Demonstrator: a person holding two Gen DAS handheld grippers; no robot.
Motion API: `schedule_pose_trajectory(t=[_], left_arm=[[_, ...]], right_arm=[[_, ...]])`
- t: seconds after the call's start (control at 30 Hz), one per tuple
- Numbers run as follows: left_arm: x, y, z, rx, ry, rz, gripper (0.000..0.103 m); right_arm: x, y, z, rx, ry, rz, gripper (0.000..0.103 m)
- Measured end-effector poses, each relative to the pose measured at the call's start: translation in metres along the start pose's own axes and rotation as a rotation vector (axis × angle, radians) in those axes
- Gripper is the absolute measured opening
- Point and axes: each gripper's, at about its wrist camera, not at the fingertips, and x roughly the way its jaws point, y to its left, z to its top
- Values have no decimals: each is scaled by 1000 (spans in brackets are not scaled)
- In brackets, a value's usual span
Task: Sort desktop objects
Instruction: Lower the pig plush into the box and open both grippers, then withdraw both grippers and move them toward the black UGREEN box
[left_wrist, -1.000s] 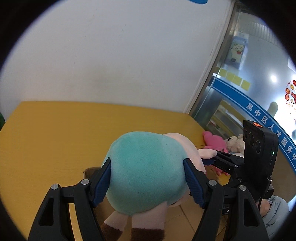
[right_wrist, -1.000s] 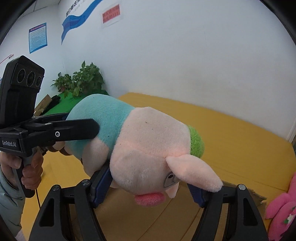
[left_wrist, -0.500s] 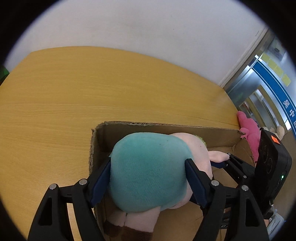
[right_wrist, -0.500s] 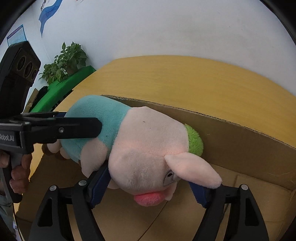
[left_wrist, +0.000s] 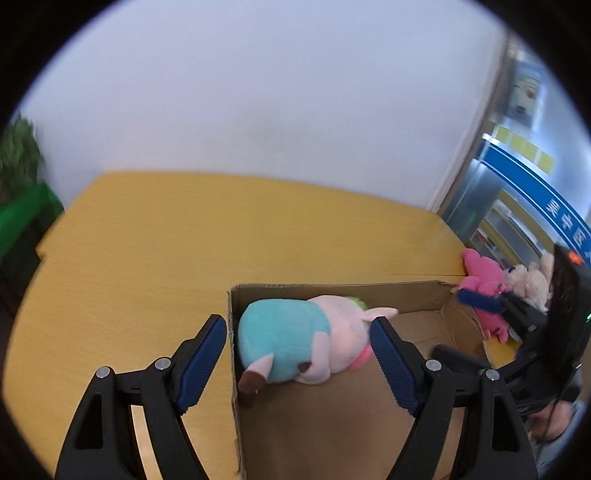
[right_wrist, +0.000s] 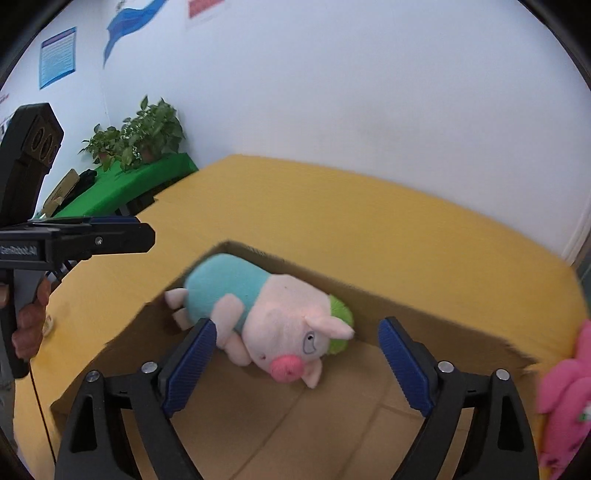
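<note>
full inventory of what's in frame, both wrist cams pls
pig plush: 1, pink with teal body and green collar, lying on its side in the box's far corner
box: 1, brown cardboard, open, on the table
table: 1, yellow wood
pink plush: 1, on the table past the box's right end
beige plush: 1, beside the pink plush
plants: several, green, on a green side table by the wall
posters: a few, blue and red, on the white wall
left claw: black, blue pads, jaws opening, clear of the pig
right claw: same, jaws opening, clear of the pig
hand: 1, gripping the left handle
</note>
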Motion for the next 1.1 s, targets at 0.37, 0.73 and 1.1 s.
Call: schedule_pose_trajectory(t=[0.37, 0.73, 1.1], left_arm=[[-140, -112, -62, 194, -281, -21, 88], [-142, -144, -121, 126, -224, -25, 88], [-139, -161, -149, 115, -191, 3, 88]], right_arm=[[-175, 37, -91, 19, -164, -163, 103], [-224, 53, -161, 111, -138, -273, 103], [-236, 59, -177, 117, -137, -248, 103]])
